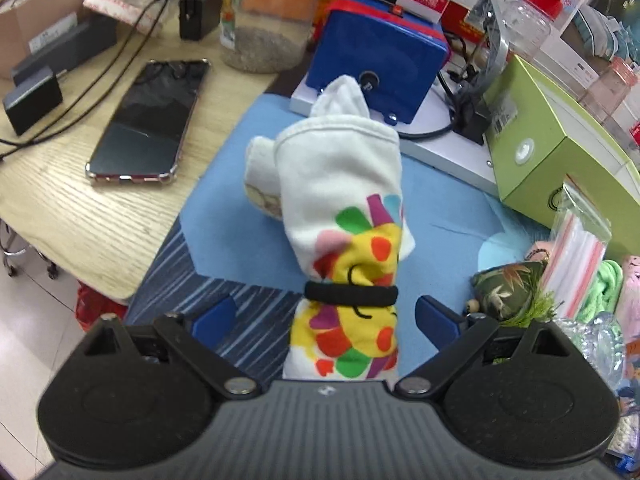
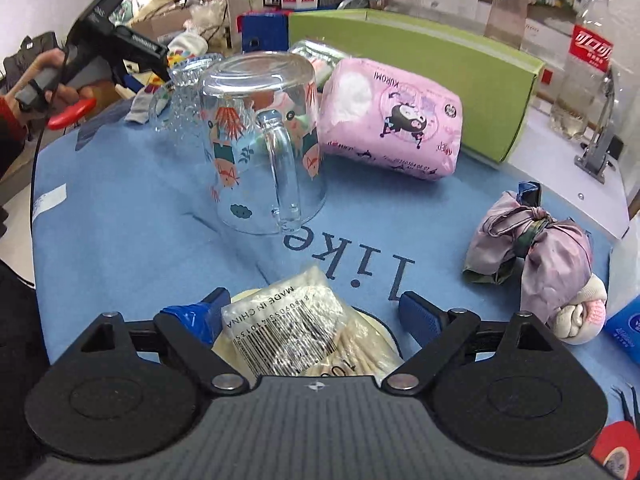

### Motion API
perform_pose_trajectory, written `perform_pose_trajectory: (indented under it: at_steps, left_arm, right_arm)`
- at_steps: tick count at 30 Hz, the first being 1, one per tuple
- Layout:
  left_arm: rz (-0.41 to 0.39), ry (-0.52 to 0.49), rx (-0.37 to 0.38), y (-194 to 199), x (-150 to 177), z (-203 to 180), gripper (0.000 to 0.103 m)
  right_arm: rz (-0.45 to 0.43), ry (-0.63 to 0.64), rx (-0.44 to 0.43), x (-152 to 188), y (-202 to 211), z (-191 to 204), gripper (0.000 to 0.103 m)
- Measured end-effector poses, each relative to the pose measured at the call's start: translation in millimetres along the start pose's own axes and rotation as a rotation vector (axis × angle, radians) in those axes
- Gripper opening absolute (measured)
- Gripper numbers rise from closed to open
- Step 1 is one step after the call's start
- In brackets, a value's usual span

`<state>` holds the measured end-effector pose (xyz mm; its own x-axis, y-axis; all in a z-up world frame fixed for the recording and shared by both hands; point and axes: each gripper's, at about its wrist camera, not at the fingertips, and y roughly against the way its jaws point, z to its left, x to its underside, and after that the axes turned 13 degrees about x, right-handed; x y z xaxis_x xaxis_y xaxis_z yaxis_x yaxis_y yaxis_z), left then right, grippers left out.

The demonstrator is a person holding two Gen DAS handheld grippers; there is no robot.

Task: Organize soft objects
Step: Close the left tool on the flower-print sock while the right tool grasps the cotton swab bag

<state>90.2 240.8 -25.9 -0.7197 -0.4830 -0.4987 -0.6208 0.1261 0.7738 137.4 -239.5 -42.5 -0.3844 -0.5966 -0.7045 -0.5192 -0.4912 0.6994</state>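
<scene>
Now the left gripper (image 1: 325, 314) hangs with jaws spread wide around a rolled white cloth (image 1: 340, 200) bound by a black band (image 1: 351, 294), not touching it, over the blue mat (image 1: 224, 200) near the table's edge. Right gripper (image 2: 314, 312) is open too, a bag of cotton swabs (image 2: 292, 328) reading "MADE IN CHINA" between its fingers. Upturned glass mug (image 2: 260, 140) stands ahead; pink "KUROMI" tissue pack (image 2: 394, 120) lies beside it.

The right tongs (image 2: 316, 312) are hanging open over a cotton-swab packet (image 2: 292, 328) lying beside an upturned glass mug (image 2: 260, 140).
</scene>
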Motion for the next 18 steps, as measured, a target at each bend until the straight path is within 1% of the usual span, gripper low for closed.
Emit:
perform_pose_trajectory:
  at_steps: [1,3,7,10,13,16,18]
  left_arm:
    - [-0.007,-0.008,-0.020,-1,0,-3,0.096]
    - [-0.002,-0.014,-0.012,-4,-1,-4,0.096]
    - [-0.015,-0.032,-0.024,-6,1,-6,0.096]
    - [-0.011,-0.055,-0.034,-7,3,-9,0.096]
    - [-0.016,-0.080,-0.041,-7,7,-11,0.096]
    - [-0.018,-0.090,-0.038,-6,8,-11,0.096]
    - [-0.023,-0.092,-0.038,-5,9,-10,0.093]
  right_arm:
    - [-0.017,-0.005,0.000,2,-1,-1,0.080]
    - [-0.035,-0.012,0.002,1,-2,-2,0.081]
    - [-0.033,-0.014,0.011,-1,-3,-2,0.082]
    - [-0.031,-0.019,0.023,0,-3,-2,0.082]
    - [-0.011,-0.021,0.029,-1,-2,-1,0.082]
    - [0.023,-0.011,0.015,-3,0,-2,0.082]
    - [0.056,-0.036,0.041,-5,2,-2,0.078]
